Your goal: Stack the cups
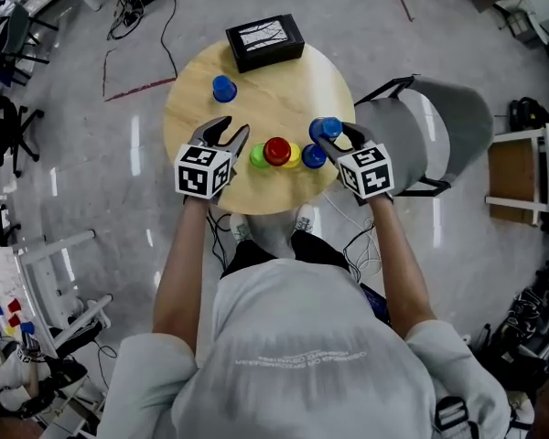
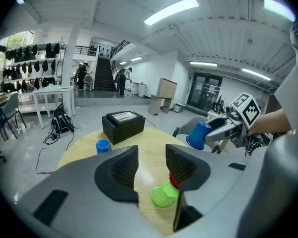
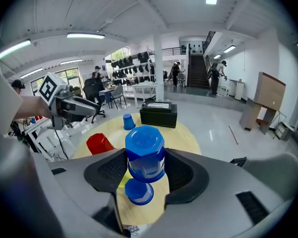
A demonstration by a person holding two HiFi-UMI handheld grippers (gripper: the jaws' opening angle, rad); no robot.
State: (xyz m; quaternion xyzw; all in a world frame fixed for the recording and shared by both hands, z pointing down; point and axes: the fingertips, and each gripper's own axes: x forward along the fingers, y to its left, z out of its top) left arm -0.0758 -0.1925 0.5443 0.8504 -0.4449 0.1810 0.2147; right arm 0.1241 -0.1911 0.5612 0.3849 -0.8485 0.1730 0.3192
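On the round wooden table (image 1: 192, 108) a green cup (image 1: 257, 156), a red cup (image 1: 276, 150), a yellow cup (image 1: 294, 157) and a blue cup (image 1: 313, 156) stand in a tight row near the front edge. Another blue cup (image 1: 223, 88) stands alone further back. My right gripper (image 1: 334, 135) is shut on an upside-down blue cup (image 3: 145, 152), held above the row's blue cup (image 3: 139, 191). To the left of the green cup (image 2: 164, 194), my left gripper (image 1: 231, 137) is open, with nothing between its pads.
A black box (image 1: 264, 41) sits at the table's far edge. A grey chair (image 1: 430, 135) stands close to the right of the table. Cables (image 1: 142, 7) lie on the floor beyond it, and shelving and chairs stand at the left.
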